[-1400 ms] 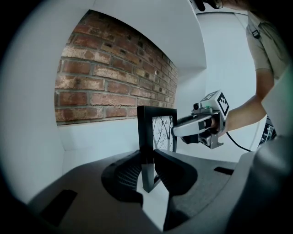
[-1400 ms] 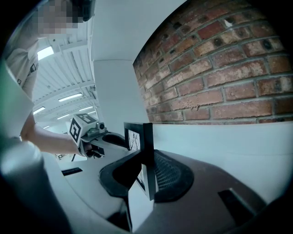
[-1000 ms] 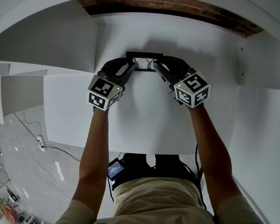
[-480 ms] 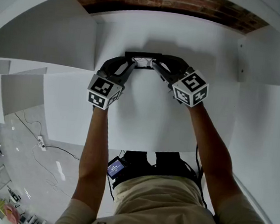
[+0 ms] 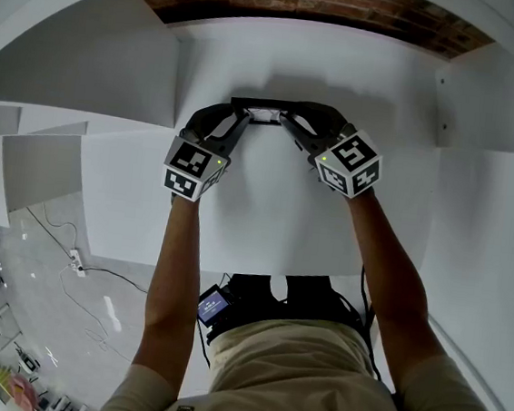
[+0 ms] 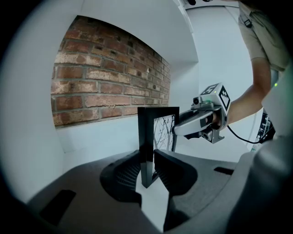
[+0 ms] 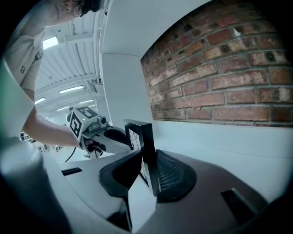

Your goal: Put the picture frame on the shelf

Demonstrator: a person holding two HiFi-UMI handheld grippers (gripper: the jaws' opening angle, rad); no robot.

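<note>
A small black picture frame with a tree print stands upright over the white shelf board, near the back wall. My left gripper is shut on its left edge, and my right gripper is shut on its right edge. In the left gripper view the frame rises between the dark pads of the left gripper, with the right gripper beyond it. The right gripper view shows the frame clamped edge-on by the right gripper. Whether the frame's foot touches the board I cannot tell.
A brick wall shows behind the shelf opening. White side panels close the compartment at left and right. Lower shelves and a floor with cables lie at the lower left. The person's arms reach over the board.
Only the head view has tilted slightly. Both grippers and the frame stay where they were.
</note>
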